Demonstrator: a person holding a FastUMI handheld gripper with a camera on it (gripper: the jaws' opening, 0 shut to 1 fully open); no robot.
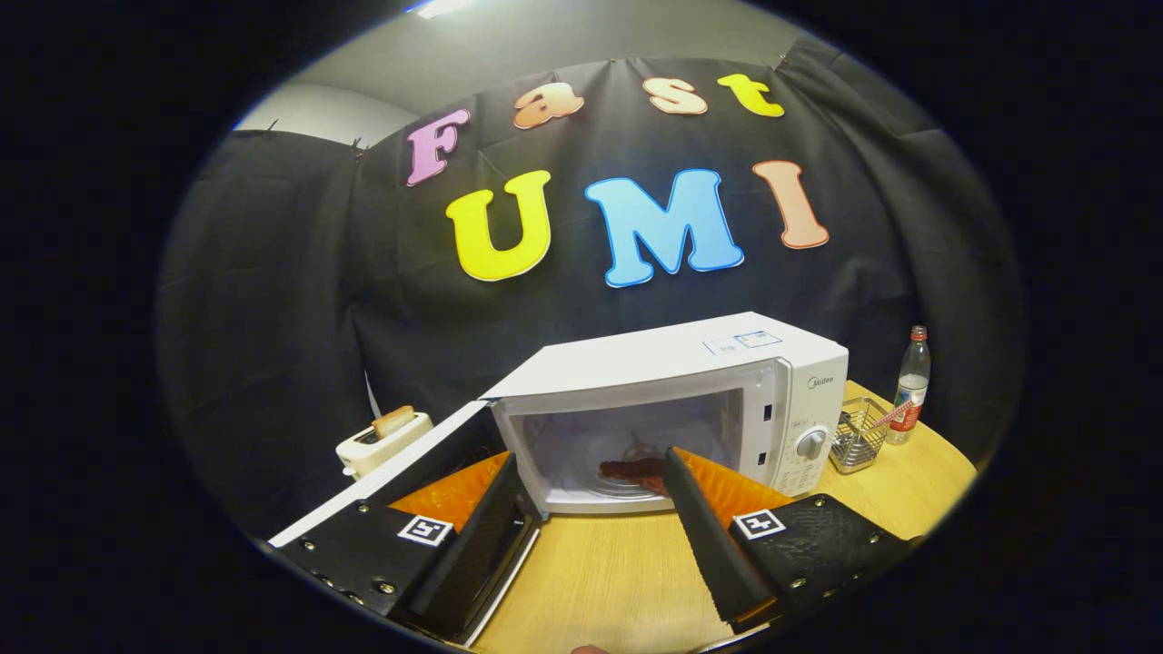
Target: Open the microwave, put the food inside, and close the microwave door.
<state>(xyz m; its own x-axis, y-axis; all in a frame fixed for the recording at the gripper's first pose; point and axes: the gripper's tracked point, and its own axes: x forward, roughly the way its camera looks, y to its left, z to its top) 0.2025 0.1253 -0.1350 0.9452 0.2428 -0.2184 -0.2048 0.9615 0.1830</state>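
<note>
Hand-held gripper (595,536) sits nearest, its two fingers spread wide apart with nothing held between them; bare pale wooden worktop (618,581) shows in the gap. Its left finger lies over the inner face of the white microwave door (382,486), which is swung fully open toward the left. Its right finger reaches toward the lower right corner of the oven's opening.

Just beyond the fingertips stands the white boxy microwave (672,400), its cavity lit and open to view. Inside, on the glass turntable, rests the reddish-brown food (631,470), looking like a strip of cooked meat, though its exact kind is hard to tell. A round dial and buttons sit on the panel to the right of the cavity.

Left of the open door, farther back, is a cream-coloured toaster (382,440) with a slice of toast standing in its slot. Right of the microwave sits a small wire mesh basket (859,436), and just beside it a clear plastic bottle with a red cap (911,386).

Judging by this, the door has been opened and the food placed inside; closing the door is what remains, likely by pushing from its far left side.
</note>
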